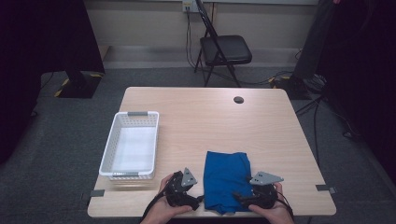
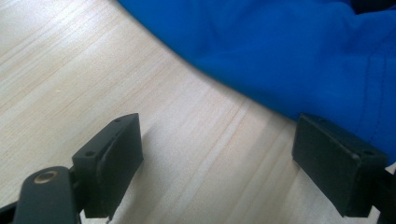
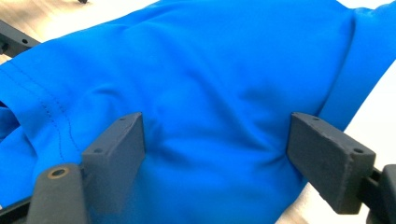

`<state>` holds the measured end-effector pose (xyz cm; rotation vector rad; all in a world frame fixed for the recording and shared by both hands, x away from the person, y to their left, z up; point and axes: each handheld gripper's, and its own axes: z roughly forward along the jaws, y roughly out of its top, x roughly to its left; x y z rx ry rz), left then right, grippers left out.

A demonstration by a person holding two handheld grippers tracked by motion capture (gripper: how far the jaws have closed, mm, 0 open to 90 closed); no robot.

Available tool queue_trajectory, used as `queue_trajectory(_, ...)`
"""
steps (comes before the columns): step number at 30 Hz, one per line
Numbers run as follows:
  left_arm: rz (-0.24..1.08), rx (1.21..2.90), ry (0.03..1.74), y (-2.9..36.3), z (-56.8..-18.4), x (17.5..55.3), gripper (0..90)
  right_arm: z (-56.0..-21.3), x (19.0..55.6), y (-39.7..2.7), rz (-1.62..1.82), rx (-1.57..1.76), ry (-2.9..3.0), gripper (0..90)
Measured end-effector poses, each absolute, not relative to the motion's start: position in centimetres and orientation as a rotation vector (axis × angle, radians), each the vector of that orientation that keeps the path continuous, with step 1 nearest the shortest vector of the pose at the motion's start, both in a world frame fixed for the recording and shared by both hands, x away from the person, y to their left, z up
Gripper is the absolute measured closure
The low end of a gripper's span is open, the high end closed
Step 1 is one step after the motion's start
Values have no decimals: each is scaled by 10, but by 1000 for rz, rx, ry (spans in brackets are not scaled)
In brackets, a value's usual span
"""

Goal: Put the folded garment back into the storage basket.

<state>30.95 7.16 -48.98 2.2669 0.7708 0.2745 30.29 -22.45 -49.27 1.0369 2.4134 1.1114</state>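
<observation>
A folded blue cloth (image 1: pixel 226 179) lies on the wooden table (image 1: pixel 224 116) near its front edge. My left gripper (image 1: pixel 194 198) sits just left of the cloth, low over bare wood. In the left gripper view the gripper (image 2: pixel 217 163) is open with only tabletop between the jaws, and the cloth's edge (image 2: pixel 289 46) runs just ahead, close to the right-hand jaw. My right gripper (image 1: pixel 240 197) reaches over the cloth's right side. In the right gripper view it (image 3: pixel 215 154) stands open and wide, with puckered blue cloth (image 3: pixel 210 70) between the jaws.
A white plastic basket (image 1: pixel 114 140) stands at the table's left, with nothing in it. A small dark grommet hole (image 1: pixel 238 99) sits near the far edge. A black folding chair (image 1: pixel 224 49) stands behind the table, with cables on the floor around it.
</observation>
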Motion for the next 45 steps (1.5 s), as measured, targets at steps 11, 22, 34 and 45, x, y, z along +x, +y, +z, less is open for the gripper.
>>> queue_trajectory(11, 283, 2263, 757, 71, -491, 310, 154, -493, 311, -220, 1101, 1012, 2429, 185)
queue_trajectory(22, 294, 2248, 768, 71, -492, 308, 148, -492, 318, -217, 1094, 1003, 2439, 184)
queue_trajectory(34, 281, 2260, 754, 70, -494, 304, 81, -492, 333, -207, 1089, 998, 2447, 184)
queue_trajectory(45, 284, 2269, 762, 68, -495, 303, 1, -493, 345, -198, 1090, 997, 2448, 184)
